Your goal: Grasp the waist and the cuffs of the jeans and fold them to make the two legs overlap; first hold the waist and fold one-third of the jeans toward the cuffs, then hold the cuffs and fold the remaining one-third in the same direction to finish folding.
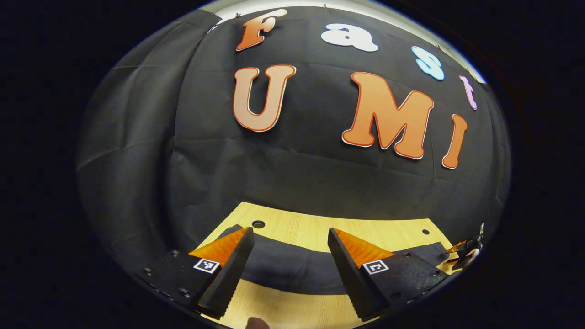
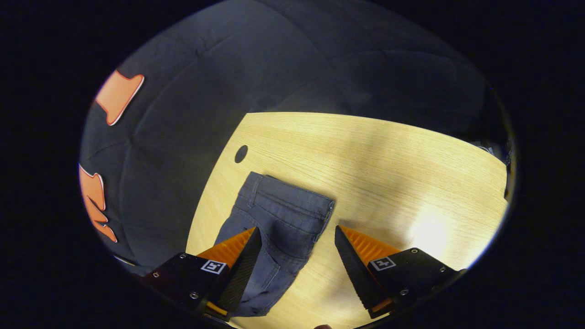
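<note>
The dark blue jeans [image 2: 283, 214] lie flat on the wooden table [image 2: 388, 173], their waist end with belt loops and a back pocket pointing away in the right gripper view. My right gripper [image 2: 297, 230] hovers open over that waist end, its left finger above the denim and its right finger above bare wood. In the left gripper view the jeans [image 1: 283, 269] run as a dark band across the table [image 1: 388, 233]. My left gripper [image 1: 290, 230] is open above this band with nothing between its fingers. The right gripper [image 1: 464, 251] shows small at the far right edge.
The black cloth wall rises directly behind the table's far edge. Round holes [image 1: 258, 224] [image 2: 241, 154] sit in the tabletop near the jeans. Bare wood stretches to the right of the waist in the right gripper view.
</note>
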Demonstrator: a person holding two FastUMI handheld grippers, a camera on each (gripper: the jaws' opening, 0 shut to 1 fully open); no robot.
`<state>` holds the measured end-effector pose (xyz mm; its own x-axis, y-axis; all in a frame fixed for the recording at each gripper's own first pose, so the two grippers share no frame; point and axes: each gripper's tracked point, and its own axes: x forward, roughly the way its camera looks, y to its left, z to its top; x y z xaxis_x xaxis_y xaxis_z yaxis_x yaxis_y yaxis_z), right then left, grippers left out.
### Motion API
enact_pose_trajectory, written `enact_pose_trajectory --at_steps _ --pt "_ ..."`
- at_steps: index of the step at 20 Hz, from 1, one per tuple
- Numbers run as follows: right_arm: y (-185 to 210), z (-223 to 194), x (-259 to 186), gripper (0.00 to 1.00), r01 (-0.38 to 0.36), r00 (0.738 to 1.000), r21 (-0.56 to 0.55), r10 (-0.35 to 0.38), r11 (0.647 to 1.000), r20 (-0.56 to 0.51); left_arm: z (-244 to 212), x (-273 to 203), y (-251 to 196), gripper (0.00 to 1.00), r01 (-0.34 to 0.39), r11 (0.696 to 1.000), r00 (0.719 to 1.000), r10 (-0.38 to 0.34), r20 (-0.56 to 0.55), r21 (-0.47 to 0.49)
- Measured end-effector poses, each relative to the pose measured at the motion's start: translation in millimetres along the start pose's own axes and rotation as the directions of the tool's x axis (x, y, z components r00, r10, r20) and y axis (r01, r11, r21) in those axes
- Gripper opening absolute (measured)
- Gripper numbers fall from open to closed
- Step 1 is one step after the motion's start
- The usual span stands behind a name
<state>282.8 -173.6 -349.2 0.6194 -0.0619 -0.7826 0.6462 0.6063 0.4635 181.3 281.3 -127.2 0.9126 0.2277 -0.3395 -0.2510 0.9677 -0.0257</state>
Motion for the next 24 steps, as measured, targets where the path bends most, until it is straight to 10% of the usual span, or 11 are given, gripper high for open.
enact_pose_trajectory --at_steps 6,10,12,13,18,24 --pt "3.7 6.5 24.1 0.95 0.000 1.000 0.076 -0.001 0.997 0.016 -2.4 -3.4 19.5 0.98 -0.056 0.998 0.998 0.056 -0.008 -0.020" --pt "8.3 10.9 18.6 0.24 0.012 0.996 -0.001 -0.012 1.000 0.089 -5.8 -5.2 29.6 0.98 -0.071 0.997 0.997 0.071 -0.018 -0.039" --pt "16.0 18.8 15.9 0.22 0.056 0.987 -0.070 -0.044 0.996 0.157 -7.6 -7.8 36.0 0.98 -0.079 0.996 0.997 0.078 -0.021 -0.041" --pt "29.4 20.2 4.9 0.05 0.038 0.985 -0.103 -0.020 0.994 0.174 -7.1 -8.7 39.6 0.98 -0.081 0.996 0.997 0.080 -0.019 -0.038" --pt "79.4 29.6 -47.8 0.05 0.020 0.960 -0.291 0.063 0.957 0.272 -2.3 -14.4 59.6 0.98 -0.083 0.995 0.997 0.083 -0.005 -0.053" --pt "184.7 8.4 -140.1 0.04 0.006 0.908 -0.558 0.228 0.830 0.350 -8.0 -17.0 86.5 0.98 -0.081 0.985 0.997 0.079 -0.013 -0.150"
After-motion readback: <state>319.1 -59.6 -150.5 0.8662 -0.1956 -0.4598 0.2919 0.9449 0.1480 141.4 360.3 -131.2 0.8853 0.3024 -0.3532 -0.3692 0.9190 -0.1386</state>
